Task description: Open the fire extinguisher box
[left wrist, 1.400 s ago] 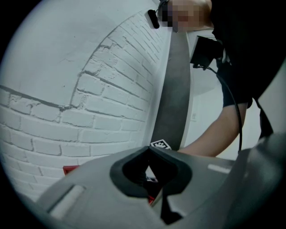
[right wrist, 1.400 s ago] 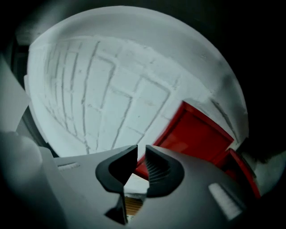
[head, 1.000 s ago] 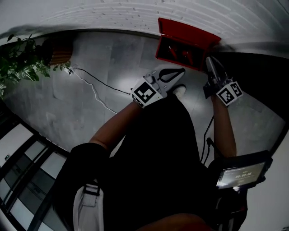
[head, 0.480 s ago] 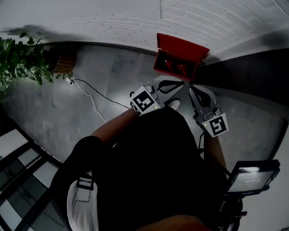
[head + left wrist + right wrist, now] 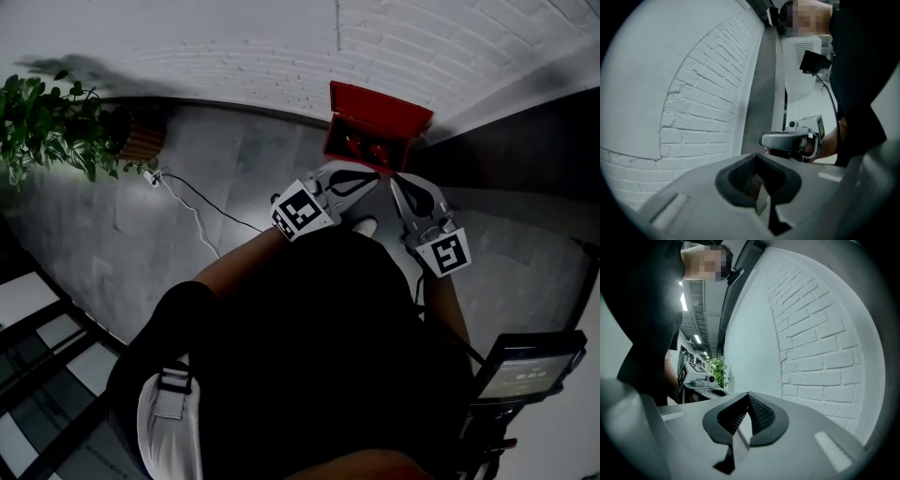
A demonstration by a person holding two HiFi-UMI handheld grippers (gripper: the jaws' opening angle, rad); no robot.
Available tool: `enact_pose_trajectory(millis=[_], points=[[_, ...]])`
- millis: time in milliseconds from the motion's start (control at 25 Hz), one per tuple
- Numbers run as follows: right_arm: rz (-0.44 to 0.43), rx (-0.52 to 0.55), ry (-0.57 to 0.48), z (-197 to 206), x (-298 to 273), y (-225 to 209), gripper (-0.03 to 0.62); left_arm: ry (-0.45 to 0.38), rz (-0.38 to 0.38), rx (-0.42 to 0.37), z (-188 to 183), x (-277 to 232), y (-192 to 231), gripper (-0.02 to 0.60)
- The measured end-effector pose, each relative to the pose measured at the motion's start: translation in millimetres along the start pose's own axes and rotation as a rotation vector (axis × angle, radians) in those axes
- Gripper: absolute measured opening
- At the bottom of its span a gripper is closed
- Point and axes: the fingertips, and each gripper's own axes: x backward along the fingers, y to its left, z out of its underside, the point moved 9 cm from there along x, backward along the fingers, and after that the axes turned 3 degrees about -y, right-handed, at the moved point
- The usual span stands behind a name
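Red rectangular fire extinguisher box [image 5: 376, 127] against rough white brick wall [image 5: 234, 47]

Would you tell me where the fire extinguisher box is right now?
In the head view, the fire extinguisher box sits upper centre-right, on the floor against the brick wall, just beyond the left gripper and right gripper.

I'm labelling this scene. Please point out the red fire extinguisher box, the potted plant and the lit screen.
red fire extinguisher box [image 5: 377, 106]: head view, on its upper red panel.
potted plant [image 5: 52, 131]: head view, on the leaves.
lit screen [image 5: 530, 371]: head view, on the display face.
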Motion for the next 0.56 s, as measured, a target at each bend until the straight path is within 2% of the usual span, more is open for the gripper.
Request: enact_pose_trajectory(millis=[560], points=[[-0.018,-0.015,-0.017,2,-7,7,0.009,-0.058,-0.015,-0.029,-7,14,2,0.000]])
